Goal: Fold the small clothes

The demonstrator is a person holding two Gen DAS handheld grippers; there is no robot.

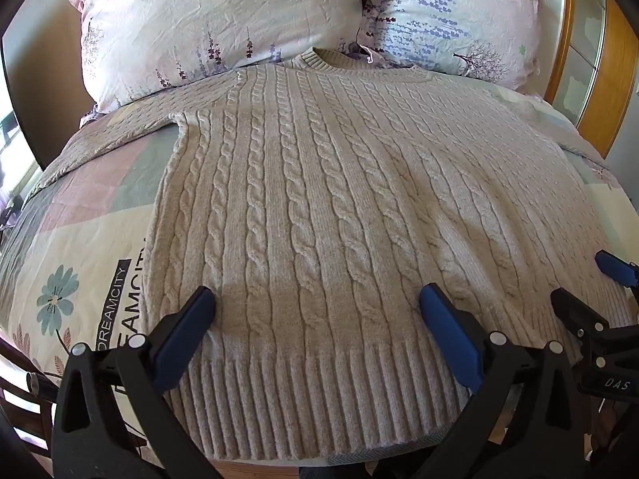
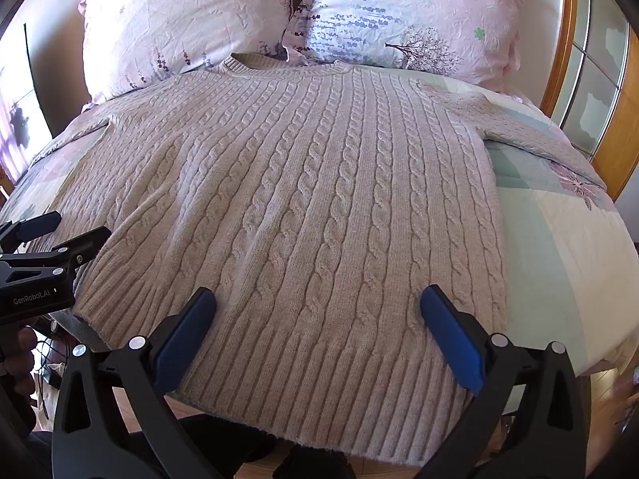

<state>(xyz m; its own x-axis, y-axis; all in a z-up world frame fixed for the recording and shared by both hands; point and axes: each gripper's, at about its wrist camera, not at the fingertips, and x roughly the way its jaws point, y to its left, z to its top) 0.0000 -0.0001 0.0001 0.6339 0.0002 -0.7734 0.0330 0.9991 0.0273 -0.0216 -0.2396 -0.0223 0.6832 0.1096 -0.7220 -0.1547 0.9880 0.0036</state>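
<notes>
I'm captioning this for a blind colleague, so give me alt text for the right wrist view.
A beige cable-knit sweater lies spread flat on a bed, neck toward two floral pillows, its ribbed hem nearest the camera. The open right gripper hovers over the hem; the left gripper shows at the left edge.

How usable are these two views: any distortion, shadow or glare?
Left wrist view: heavy fisheye bowing, sharp focus, a soft shadow across the sweater. Right wrist view: same bowing, a pinker tint, and a blown-out window at the left edge.
</notes>
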